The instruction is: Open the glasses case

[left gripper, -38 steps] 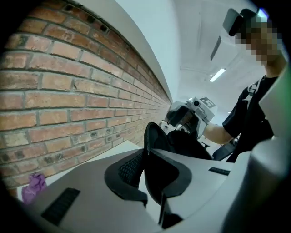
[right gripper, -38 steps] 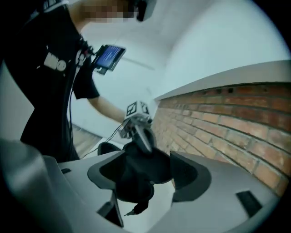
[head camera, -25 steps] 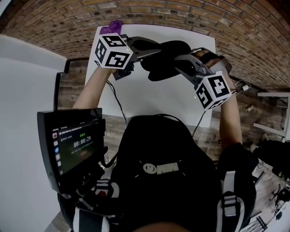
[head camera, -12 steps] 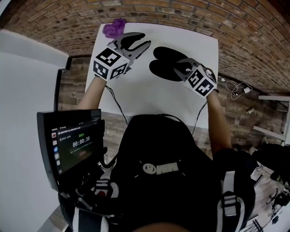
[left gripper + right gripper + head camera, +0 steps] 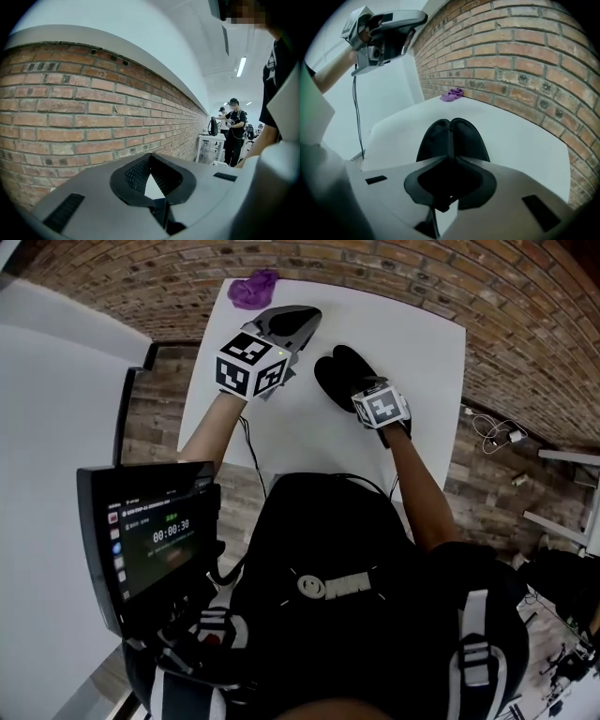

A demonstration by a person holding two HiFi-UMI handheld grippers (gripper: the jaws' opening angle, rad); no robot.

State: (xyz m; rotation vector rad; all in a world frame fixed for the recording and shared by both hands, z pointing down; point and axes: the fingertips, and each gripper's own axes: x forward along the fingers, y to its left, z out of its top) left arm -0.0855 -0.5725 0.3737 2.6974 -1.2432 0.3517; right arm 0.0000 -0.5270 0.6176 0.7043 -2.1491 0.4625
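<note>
The black glasses case [image 5: 336, 371] lies on the white table [image 5: 417, 334], showing two rounded halves side by side with a seam between them. My right gripper [image 5: 364, 392] points steeply down at the case's near end. In the right gripper view the jaws are shut on the case [image 5: 450, 133] at that seam, right gripper [image 5: 450, 158]. My left gripper [image 5: 307, 317] hangs above the table, left of the case and apart from it. Its jaws have just been closing and now meet with nothing between them, left gripper [image 5: 149, 157].
A purple cloth [image 5: 253, 287] lies at the table's far left corner, cloth [image 5: 452, 94]. A brick wall [image 5: 70, 108] runs along the table's far side. A tablet [image 5: 150, 540] hangs at the person's left. People stand at a distant table [image 5: 229, 131].
The right gripper has sunk from raised to the table with the case. The left gripper let go of the case, stood open, and now its jaws are shut.
</note>
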